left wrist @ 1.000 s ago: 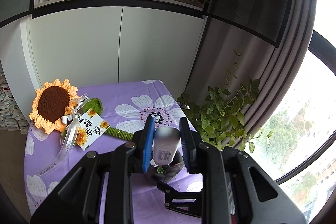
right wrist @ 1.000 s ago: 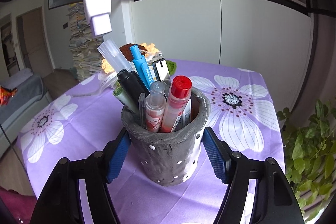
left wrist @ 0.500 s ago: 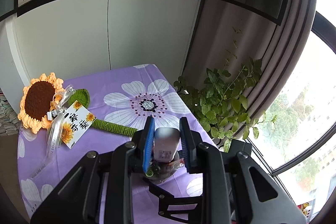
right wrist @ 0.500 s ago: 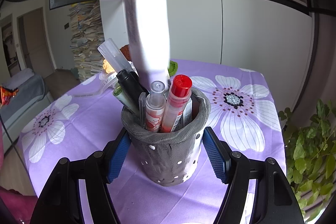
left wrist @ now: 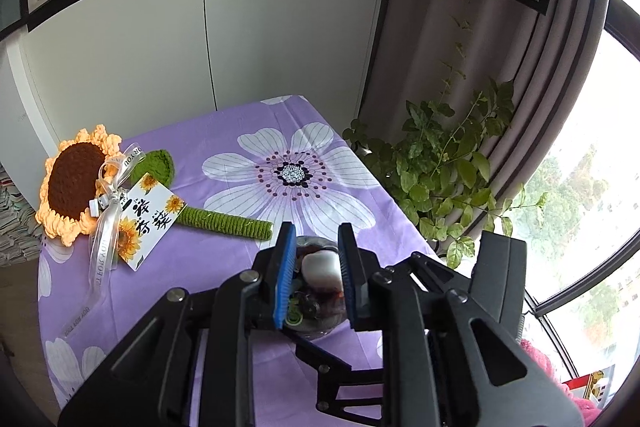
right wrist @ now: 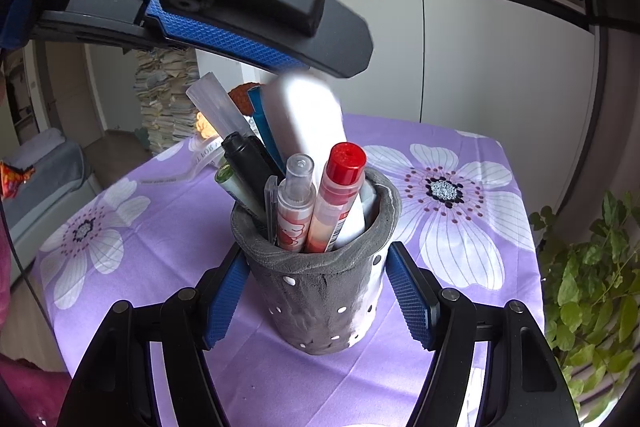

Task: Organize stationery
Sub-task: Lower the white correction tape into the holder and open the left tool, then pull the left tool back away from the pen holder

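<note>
A grey felt pen holder (right wrist: pixel 316 315) with small holes stands on the purple flowered tablecloth (right wrist: pixel 460 227). My right gripper (right wrist: pixel 318 301) is shut on its sides. Inside stand a red-capped glue stick (right wrist: pixel 340 195), a clear-capped pen (right wrist: pixel 298 203), a black marker (right wrist: pixel 248 163) and others. A white oblong stick (right wrist: pixel 308 123) stands blurred in the holder, its top just under my left gripper's fingers (right wrist: pixel 240 39). In the left wrist view my left gripper (left wrist: pixel 316 231) hovers over the holder (left wrist: pixel 316 331); the white stick (left wrist: pixel 320 267) sits below and between the jaws, which are closing and show a gap on the left.
A crochet sunflower (left wrist: pixel 76 187) with a ribbon and a printed tag (left wrist: pixel 148 219) lies at the table's far left. A leafy plant (left wrist: pixel 440 167) crowds the table's right edge. White cupboards stand behind the table; stacks of paper (right wrist: pixel 164 99) rise beyond its left side.
My left gripper has come down over the pen holder with the white stick. The stick has slid from between the pads into the holder. The right gripper and holder stayed still.
</note>
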{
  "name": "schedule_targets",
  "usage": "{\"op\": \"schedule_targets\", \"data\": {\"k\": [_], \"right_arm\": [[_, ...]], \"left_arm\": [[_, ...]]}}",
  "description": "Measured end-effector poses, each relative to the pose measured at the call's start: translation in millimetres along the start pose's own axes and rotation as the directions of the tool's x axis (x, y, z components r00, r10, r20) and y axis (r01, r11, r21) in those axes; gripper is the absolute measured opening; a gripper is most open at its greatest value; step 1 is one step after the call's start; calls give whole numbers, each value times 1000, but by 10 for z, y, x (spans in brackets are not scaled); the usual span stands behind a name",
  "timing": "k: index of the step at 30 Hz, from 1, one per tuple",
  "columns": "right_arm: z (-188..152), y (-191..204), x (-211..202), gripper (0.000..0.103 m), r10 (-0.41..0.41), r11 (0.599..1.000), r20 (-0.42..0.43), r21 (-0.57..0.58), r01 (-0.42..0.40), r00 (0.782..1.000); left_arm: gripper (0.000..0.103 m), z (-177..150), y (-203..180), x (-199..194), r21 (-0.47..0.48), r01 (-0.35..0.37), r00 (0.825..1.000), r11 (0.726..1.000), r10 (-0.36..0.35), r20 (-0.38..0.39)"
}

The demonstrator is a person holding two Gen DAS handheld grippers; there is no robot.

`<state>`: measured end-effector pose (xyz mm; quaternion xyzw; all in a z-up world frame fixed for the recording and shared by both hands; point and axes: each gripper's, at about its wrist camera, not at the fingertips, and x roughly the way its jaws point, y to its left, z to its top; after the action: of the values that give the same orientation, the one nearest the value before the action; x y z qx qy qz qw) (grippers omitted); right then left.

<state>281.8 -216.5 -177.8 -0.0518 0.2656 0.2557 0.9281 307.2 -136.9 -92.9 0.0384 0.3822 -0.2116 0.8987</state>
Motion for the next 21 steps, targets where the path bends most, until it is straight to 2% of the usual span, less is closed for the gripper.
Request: {"op": "schedule_targets", "data": {"k": [5, 10, 12, 14, 16, 21], "right_arm": [[-1, 3, 2, 71, -1, 1000, 0, 2, 1, 1000], [-2, -2, -1, 71, 0, 1000, 1, 3, 0, 1000], [-2, 0, -2, 71, 0, 1000, 0, 4, 0, 1000], [-2, 4, -3, 71, 0, 1000, 0, 5, 0, 1000], [-3, 3, -2, 71, -1, 1000, 0, 4, 1, 1000], [-2, 4, -3, 71, -2, 1000, 0, 4, 2, 1000]], "left_arm": [[21, 4, 48, -20, -30, 42, 999, 999, -42, -9], [24, 32, 88, -290, -39, 54, 995, 998, -51, 80], [29, 11, 139, -401, -45, 34, 992, 998, -28, 120], [48, -39, 186, -479, -42, -2, 988, 999, 8, 155], [61, -147, 250, -535, -38, -49, 981, 998, 55, 186], [70, -514, 492, -551, -42, -122, 968, 992, 128, 217]]}}
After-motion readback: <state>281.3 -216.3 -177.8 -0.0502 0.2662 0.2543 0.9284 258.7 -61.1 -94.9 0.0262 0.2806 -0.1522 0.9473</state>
